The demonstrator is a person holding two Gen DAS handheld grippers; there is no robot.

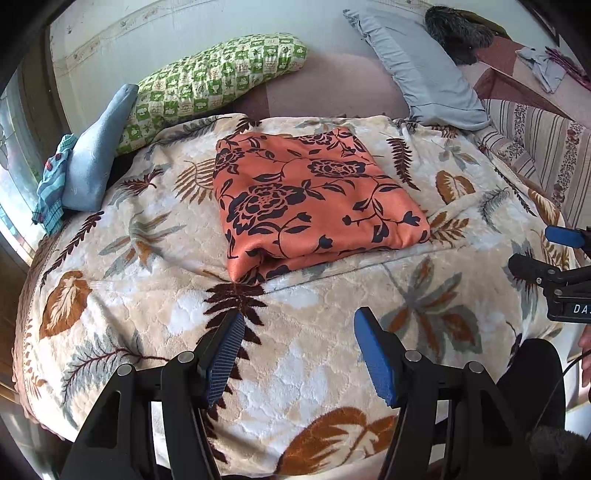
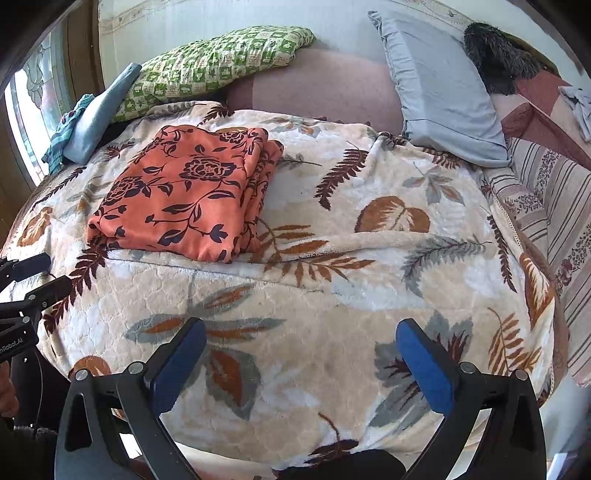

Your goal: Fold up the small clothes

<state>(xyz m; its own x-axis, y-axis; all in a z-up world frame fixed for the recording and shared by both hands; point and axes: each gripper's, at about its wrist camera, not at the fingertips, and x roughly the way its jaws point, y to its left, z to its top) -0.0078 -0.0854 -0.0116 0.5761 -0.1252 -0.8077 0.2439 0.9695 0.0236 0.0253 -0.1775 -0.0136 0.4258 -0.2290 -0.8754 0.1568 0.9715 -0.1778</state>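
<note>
An orange cloth with a dark floral print [image 1: 314, 199] [image 2: 184, 192] lies folded into a thick rectangle on the leaf-patterned blanket [image 1: 314, 314] [image 2: 332, 277]. My left gripper [image 1: 299, 325] hovers open over the blanket, short of the folded cloth's near edge, nothing between its blue pads. My right gripper [image 2: 301, 336] is open too, above bare blanket to the right of the cloth. Each gripper shows at the edge of the other's view: the right gripper [image 1: 532, 251] at the left view's right edge, the left gripper [image 2: 55, 273] at the right view's left edge.
A green checked pillow [image 1: 210, 81] and a grey-blue pillow [image 1: 421, 62] lie at the back by the wall. A blue cloth bundle [image 1: 92, 147] sits at the left rear. A striped cover [image 2: 546, 206] drapes at the right. A dark furry item [image 1: 458, 33] rests at the far right.
</note>
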